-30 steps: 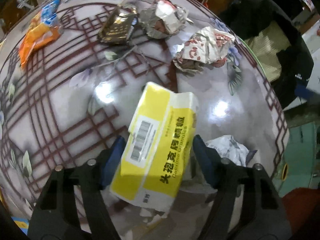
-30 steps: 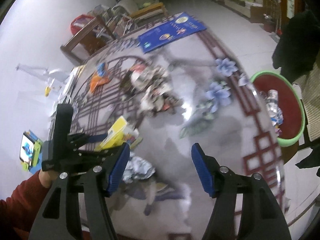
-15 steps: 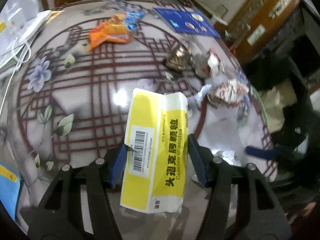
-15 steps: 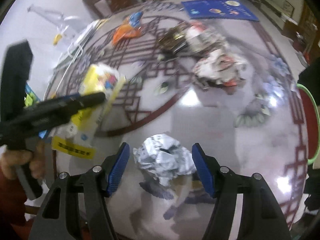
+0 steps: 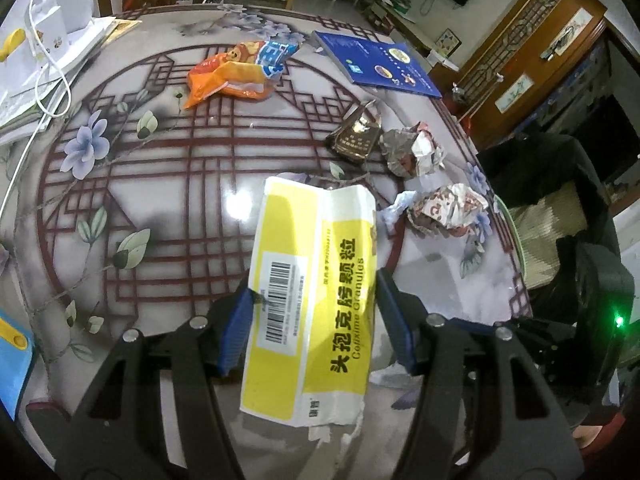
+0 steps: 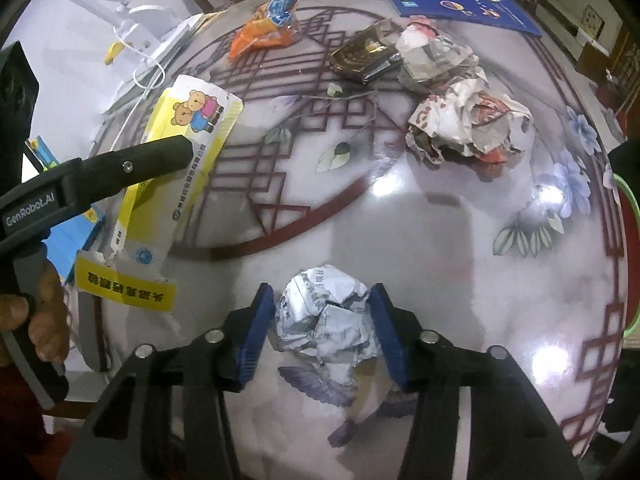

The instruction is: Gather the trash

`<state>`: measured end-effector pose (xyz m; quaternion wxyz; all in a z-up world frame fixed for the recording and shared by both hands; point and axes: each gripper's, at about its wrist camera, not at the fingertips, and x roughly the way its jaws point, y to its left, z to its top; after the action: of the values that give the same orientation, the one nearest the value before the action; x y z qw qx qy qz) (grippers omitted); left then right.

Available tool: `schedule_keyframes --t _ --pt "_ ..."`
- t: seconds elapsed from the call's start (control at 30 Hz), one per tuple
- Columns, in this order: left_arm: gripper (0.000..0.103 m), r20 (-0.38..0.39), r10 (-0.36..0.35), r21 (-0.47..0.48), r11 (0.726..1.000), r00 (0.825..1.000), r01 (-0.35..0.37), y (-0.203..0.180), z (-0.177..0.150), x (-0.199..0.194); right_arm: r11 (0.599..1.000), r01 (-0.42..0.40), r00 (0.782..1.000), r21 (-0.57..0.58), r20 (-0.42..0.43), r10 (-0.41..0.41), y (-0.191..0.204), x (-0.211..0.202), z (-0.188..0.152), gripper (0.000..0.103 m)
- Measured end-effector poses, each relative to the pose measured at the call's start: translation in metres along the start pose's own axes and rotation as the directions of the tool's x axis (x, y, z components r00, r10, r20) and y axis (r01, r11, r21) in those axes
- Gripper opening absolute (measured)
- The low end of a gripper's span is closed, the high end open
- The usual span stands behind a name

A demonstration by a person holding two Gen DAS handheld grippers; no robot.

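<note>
The left claw pinched a flattened yellow-and-white medicine box at lower centre of the left wrist frame, both blue pads pressed to its sides, the box lifted clear of the patterned desk. In the right wrist frame the right claw stood with its pads against either side of a crumpled white paper ball resting on the desk at lower centre; the pads seemed to touch it, though how firmly could not be told. Toward the upper right of that frame lay a red-and-white crumpled wrapper, a second crumpled wrapper above it, and a dark foil packet just beside that. An orange snack bag sat near the top, with a blue booklet at the upper right edge.
</note>
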<state>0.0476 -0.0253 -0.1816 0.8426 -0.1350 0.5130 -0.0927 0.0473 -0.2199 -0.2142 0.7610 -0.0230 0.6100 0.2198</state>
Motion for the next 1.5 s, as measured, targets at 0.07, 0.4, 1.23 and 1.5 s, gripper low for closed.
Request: schedule_keyframes --t 0.07,0.4,1.23,1.5 --pt "0.057 0.006 -0.004 0.001 1.0 1.0 0.004 -0.002 0.002 -0.001 1.0 -0.015 1.0 0.01 0.008 0.015 -0.002 -0.005 -0.002 0.041" --pt "0.057 0.033 0.009 0.003 1.0 0.999 -0.009 -0.006 0.007 -0.006 0.998 -0.027 0.991 0.051 0.13 0.02 -0.011 -0.047 0.008 0.001" --pt "0.057 0.027 0.053 -0.04 0.998 0.998 -0.052 -0.005 0.0 -0.006 0.991 -0.029 1.0 -0.127 -0.005 0.028 0.018 0.018 0.007 0.049" --pt "0.057 0.046 0.07 -0.068 0.995 0.996 -0.067 0.001 0.003 -0.013 0.995 -0.046 0.992 -0.084 0.111 0.055 0.011 -0.027 0.009 0.043"
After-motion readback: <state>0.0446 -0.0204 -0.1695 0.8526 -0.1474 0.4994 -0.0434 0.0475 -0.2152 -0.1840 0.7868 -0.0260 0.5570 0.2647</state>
